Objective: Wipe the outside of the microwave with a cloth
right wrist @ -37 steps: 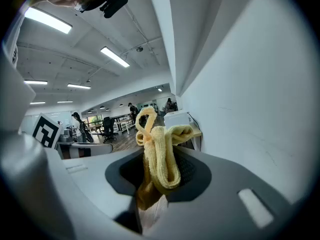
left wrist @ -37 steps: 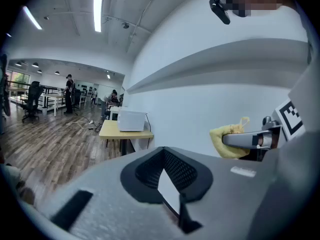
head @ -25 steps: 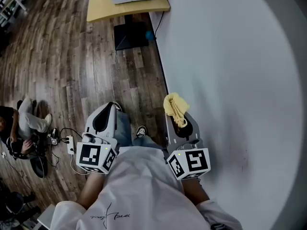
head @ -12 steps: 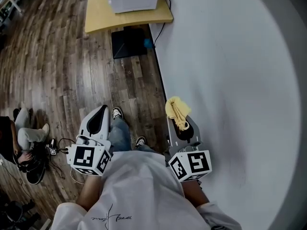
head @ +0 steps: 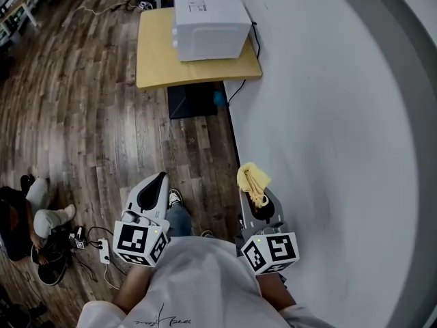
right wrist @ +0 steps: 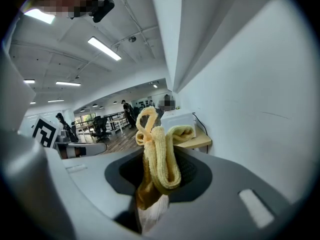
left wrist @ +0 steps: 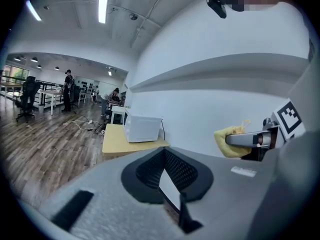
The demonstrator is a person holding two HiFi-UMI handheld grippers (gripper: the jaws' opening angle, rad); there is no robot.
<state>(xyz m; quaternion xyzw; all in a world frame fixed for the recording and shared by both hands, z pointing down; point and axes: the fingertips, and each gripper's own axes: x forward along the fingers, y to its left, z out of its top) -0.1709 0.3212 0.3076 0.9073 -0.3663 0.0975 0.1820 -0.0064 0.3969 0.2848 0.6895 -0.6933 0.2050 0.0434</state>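
Cloth (right wrist: 159,154), fluffy yellow terry, pinched in right gripper (head: 255,191); left gripper (head: 161,178) jaws together.

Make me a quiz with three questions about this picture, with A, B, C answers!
1. Where does the microwave stand? A on the floor; B on the wooden table; C on a chair.
2. What colour is the cloth? A yellow; B blue; C red.
3. What is the right gripper doing? A open and empty; B shut on the cloth; C holding a cup.
Answers: B, it sits on the wooden table; A, it looks yellow; B, the cloth is pinched between its jaws.
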